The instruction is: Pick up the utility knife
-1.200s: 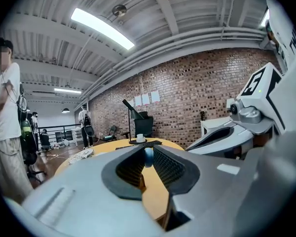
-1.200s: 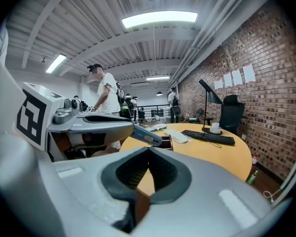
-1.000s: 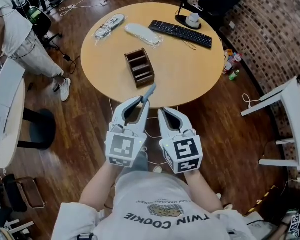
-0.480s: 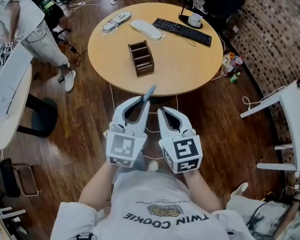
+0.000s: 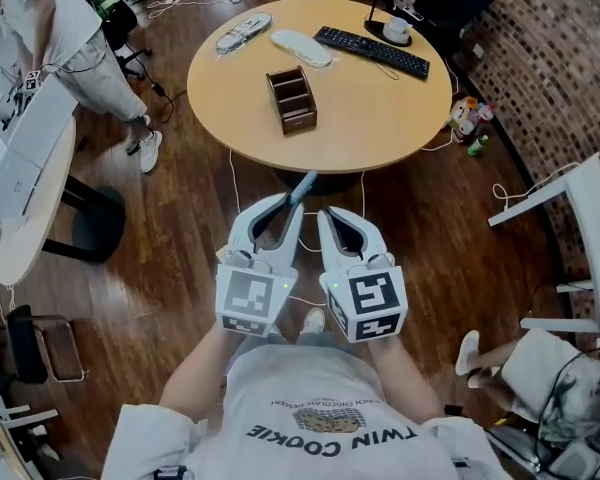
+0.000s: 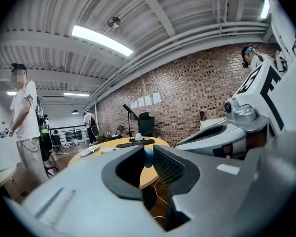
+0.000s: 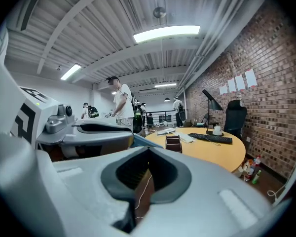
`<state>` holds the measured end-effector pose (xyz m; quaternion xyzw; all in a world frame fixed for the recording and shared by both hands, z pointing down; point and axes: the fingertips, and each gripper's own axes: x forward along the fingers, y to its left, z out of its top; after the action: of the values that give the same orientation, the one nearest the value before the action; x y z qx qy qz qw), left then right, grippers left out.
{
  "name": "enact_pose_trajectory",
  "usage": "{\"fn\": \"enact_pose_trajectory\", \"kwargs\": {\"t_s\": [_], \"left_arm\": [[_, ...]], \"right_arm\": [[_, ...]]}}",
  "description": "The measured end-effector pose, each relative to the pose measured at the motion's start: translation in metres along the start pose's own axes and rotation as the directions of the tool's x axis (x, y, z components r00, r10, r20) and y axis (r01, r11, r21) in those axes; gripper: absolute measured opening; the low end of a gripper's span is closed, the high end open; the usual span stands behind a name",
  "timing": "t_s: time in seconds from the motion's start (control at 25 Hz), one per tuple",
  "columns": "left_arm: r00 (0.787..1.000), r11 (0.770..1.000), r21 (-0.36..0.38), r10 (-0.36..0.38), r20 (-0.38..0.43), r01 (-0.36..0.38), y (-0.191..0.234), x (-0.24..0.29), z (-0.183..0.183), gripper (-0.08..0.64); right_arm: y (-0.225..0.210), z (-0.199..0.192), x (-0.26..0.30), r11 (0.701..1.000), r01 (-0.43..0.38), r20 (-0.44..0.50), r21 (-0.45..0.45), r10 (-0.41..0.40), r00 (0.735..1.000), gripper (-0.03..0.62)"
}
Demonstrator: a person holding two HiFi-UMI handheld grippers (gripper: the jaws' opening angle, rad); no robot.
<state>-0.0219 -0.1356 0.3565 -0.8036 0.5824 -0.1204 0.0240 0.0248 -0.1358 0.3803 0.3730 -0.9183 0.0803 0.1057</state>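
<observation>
In the head view a blue-grey utility knife (image 5: 302, 185) sticks out forward and up past the tips of my left gripper (image 5: 292, 204), which is shut on it over the wooden floor. The left gripper view shows the knife's blue body (image 6: 148, 157) pinched between the ribbed pads. My right gripper (image 5: 326, 216) sits close beside the left one, its tips together with nothing between them. In the right gripper view the right gripper's (image 7: 147, 154) tips meet, and the knife (image 7: 144, 140) shows beyond them at the left. Both grippers hang short of the table's near edge.
A round wooden table (image 5: 380, 118) ahead carries a brown divided organizer (image 5: 292, 100), a black keyboard (image 5: 372, 52), a white cup (image 5: 397, 29) and wrapped items. A white table (image 5: 25, 183) and a standing person (image 5: 60, 38) are left. White furniture (image 5: 580, 223) stands right; cables cross the floor.
The table has drawn farther away and up in the head view as the person steps back. Both grippers keep their pose, the knife still in the left one.
</observation>
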Motion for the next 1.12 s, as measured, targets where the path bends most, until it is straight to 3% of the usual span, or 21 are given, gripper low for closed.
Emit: {"fn": "enact_pose_trajectory", "kwargs": {"t_s": [1.12], "left_arm": [[0.995, 0.995, -0.021, -0.096, 0.036, 0.096, -0.024, -0.181, -0.026, 0.063]], "right_arm": [[0.157, -0.032, -0.091, 0.992, 0.123, 0.032, 0.001, -0.123, 0.992, -0.002]]}}
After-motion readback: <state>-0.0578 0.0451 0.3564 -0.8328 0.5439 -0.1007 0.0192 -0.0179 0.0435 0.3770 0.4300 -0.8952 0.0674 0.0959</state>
